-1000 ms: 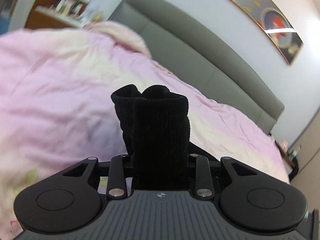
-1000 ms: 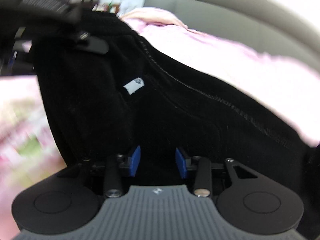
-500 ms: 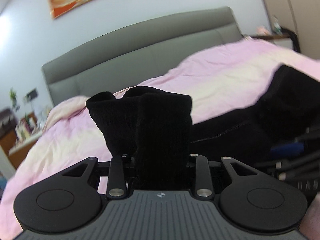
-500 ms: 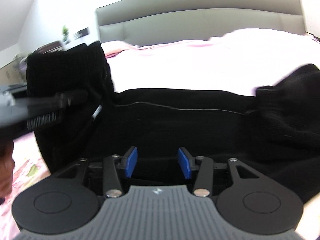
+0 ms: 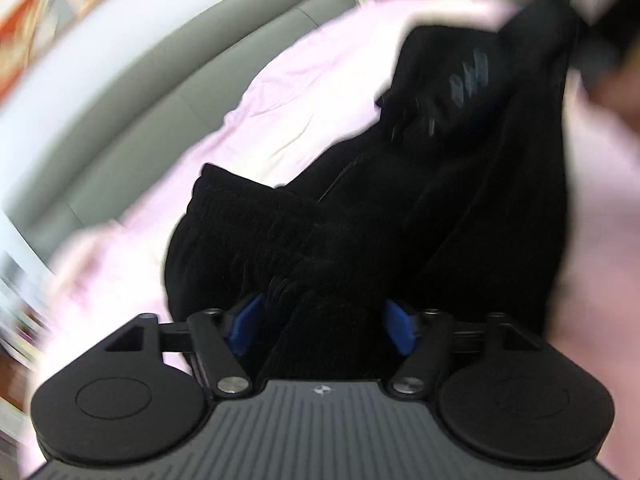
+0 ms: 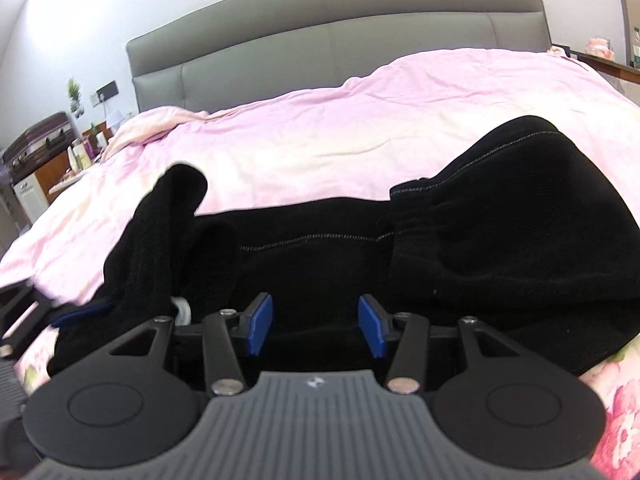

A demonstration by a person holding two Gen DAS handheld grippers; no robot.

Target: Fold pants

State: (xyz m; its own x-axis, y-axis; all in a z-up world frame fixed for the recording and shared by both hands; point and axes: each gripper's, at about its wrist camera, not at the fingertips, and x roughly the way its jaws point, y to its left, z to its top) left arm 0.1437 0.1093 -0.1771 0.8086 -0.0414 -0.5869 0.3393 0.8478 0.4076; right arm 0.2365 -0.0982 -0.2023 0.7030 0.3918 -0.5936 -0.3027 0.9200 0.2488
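The black pants (image 6: 360, 256) lie across the pink bed, waistband bunched at the right (image 6: 520, 200) and ribbed leg cuffs raised at the left (image 6: 160, 232). My left gripper (image 5: 322, 326) has its blue pads apart, with the ribbed cuffs (image 5: 260, 240) bunched loosely between them. The left wrist view is blurred by motion. My right gripper (image 6: 316, 324) is open just above the middle of the pants, with nothing between its pads. The left gripper's edge shows at the far left of the right wrist view (image 6: 24, 312).
A pink duvet (image 6: 360, 136) covers the bed, with a grey padded headboard (image 6: 320, 36) behind. A cluttered side table (image 6: 52, 152) stands at the left. A floral sheet (image 6: 616, 408) shows at the near right edge.
My left gripper has opened; it was shut on the ribbed cuffs before, and it has swung quickly to the right. My right gripper has stayed open and dropped closer to the pants.
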